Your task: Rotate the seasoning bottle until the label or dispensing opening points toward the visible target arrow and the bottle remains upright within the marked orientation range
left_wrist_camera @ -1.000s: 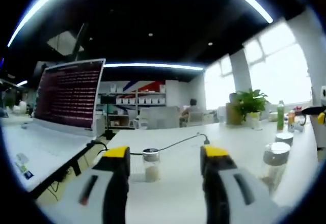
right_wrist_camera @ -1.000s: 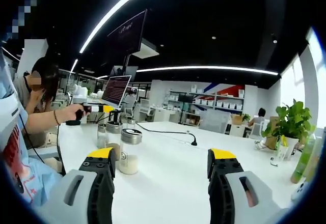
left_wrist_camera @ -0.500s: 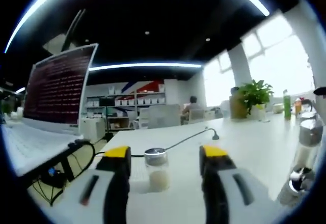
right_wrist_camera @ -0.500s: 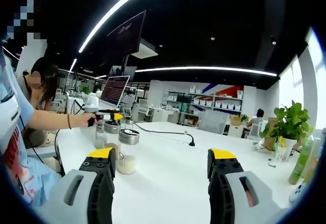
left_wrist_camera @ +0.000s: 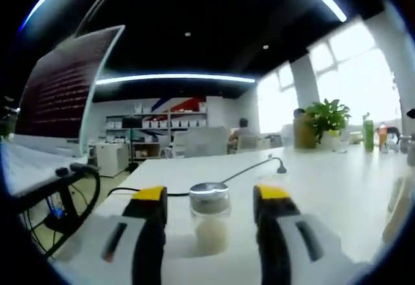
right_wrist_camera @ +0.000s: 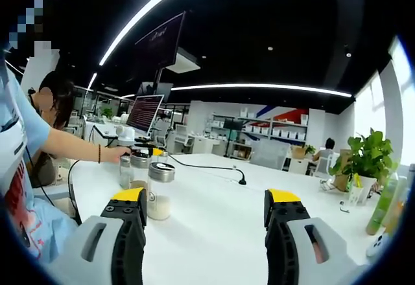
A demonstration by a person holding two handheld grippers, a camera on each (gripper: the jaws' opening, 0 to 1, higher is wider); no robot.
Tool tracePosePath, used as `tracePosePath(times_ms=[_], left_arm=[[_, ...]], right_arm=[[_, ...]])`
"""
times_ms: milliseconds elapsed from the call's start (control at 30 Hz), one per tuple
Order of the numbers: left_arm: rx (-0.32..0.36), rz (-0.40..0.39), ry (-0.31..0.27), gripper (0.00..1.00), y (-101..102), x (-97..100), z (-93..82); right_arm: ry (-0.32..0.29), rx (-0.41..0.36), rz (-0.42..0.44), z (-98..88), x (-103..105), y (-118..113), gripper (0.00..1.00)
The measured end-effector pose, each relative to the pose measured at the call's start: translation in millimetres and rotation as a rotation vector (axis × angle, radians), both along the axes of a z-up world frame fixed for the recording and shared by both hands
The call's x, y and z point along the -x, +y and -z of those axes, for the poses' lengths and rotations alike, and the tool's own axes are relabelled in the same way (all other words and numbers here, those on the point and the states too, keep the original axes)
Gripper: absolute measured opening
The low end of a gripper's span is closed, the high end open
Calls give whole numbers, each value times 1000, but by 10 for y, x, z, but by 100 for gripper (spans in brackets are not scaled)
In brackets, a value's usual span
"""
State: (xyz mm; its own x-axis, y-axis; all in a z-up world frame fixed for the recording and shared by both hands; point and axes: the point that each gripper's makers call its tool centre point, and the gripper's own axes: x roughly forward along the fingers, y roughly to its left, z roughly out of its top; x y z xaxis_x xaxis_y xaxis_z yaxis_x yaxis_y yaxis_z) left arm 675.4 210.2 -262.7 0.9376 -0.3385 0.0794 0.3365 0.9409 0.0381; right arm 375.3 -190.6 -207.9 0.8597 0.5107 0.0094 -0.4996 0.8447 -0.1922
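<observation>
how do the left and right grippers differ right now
The left gripper has a seasoning bottle standing between its jaws, not yet clamped; the right gripper has only bare white table between its jaws. The left one is close over its bottle; the right one has the nearest glass bottle off to its left side. Both are open, with yellow-tipped grey jaws.

Seasoning bottle (left_wrist_camera: 209, 223) upright on table (left_wrist_camera: 324, 188), between left claw (left_wrist_camera: 211, 197) jaws

I can read no text anywhere: the rows on the monitor (left_wrist_camera: 61, 81) at the upper left of my left gripper view are too blurred, and the seasoning bottle (left_wrist_camera: 210, 223) shows no legible label.
</observation>
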Motion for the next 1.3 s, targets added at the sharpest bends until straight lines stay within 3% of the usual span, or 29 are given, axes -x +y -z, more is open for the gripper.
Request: tracePosePath(times_ms=[300, 467, 700, 900, 967, 1200, 1300], left_arm=[[0, -12, 65, 52, 23, -199, 149], [-38, -18, 86, 47, -8, -210, 259], [-58, -27, 71, 48, -54, -284, 233], [-30, -29, 75, 44, -83, -333, 216], [-20, -27, 77, 36, -89, -344, 219], [41, -40, 93, 36, -4, -397, 218], [13, -43, 87, 36, 9, -403, 217]], right_arm=[[12, -4, -9, 32, -28, 17, 76], [6, -9, -3, 21, -23, -19, 76], [12, -9, -3, 50, -17, -39, 76], [15, -9, -5, 63, -36, -41, 76], [17, -10, -5, 66, -46, -46, 76], [23, -14, -4, 75, -87, -72, 76], [22, -14, -3, 69, -94, -78, 76]])
